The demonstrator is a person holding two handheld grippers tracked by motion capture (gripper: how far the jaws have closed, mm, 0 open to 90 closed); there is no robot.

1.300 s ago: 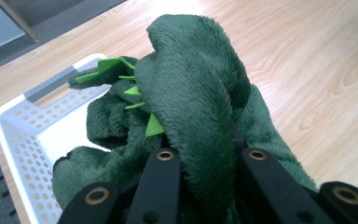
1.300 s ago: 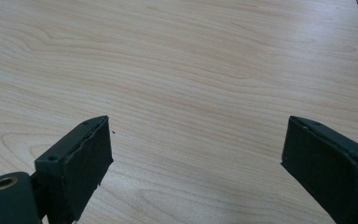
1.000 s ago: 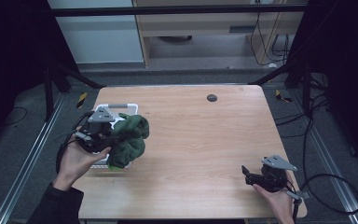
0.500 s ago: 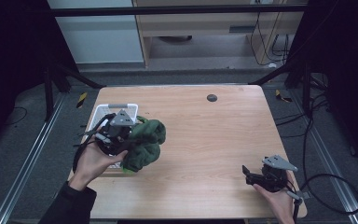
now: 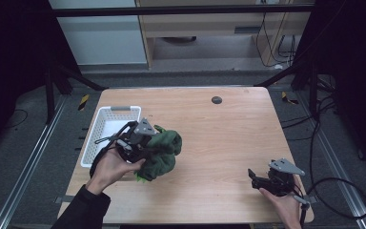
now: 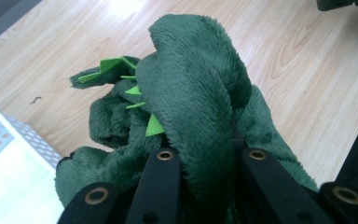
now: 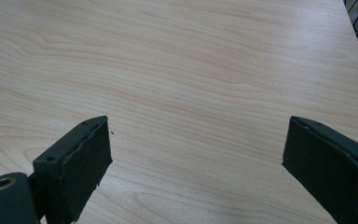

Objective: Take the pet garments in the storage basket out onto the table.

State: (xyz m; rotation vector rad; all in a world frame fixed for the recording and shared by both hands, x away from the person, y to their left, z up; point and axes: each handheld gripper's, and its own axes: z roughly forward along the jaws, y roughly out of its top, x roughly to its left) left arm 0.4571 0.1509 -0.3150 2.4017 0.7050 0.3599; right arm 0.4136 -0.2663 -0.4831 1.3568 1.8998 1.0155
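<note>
Plush dark-green toy with lime felt spikes [image 6: 191, 84] hangs pinched in left gripper [image 5: 140, 143] fingers, above bench [image 5: 228, 138] at 3 o'clock of white perforated plastic basket [image 5: 108, 129]. Soft, light, floppy; thick folds grip best. Right gripper [image 7: 196, 154] fingers wide, empty.

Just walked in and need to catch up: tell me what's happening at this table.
A person works at a light wooden table with a hand-held tool in each hand. The left tool is clamped on a dark green plush fabric toy with bright green felt spikes, holding it just right of a white perforated plastic basket. The right tool sits open and idle near the table's front right corner, over bare wood.
</note>
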